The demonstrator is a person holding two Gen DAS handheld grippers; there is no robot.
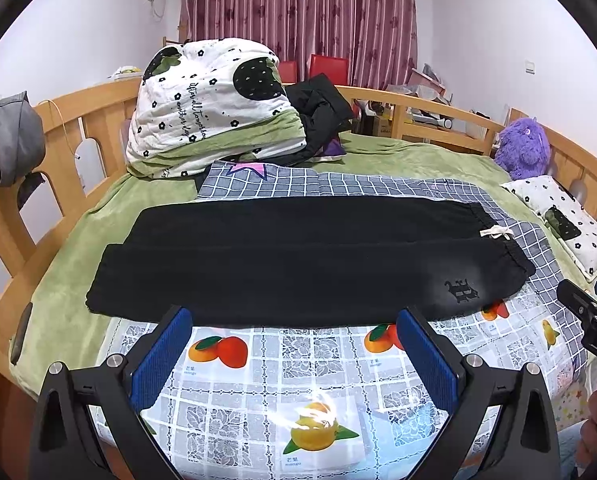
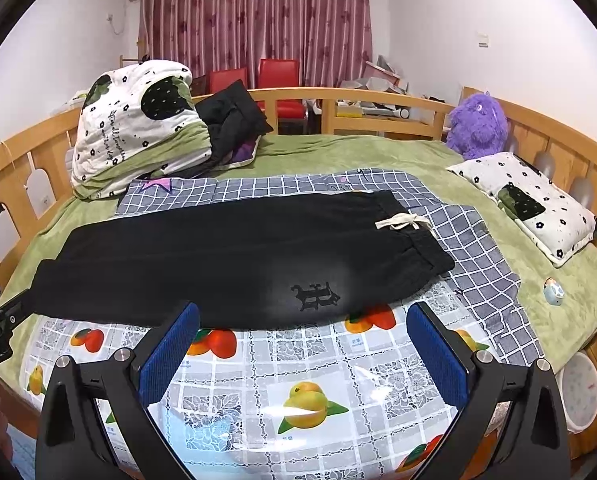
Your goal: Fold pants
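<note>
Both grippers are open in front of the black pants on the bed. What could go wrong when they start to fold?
The black pants lie on a loose checked sheet and a glossy fruit-print cloth; a pinch by the left gripper or right gripper may also catch those layers. The white drawstring could snag or end up bunched inside the fold.

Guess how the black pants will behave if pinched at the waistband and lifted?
The black pants lie flat and limp, so they'll likely drape and sag from one pinch. They rest partly on the glossy fruit-print cloth, so they may slide when pushed. The drawstring may dangle.
</note>
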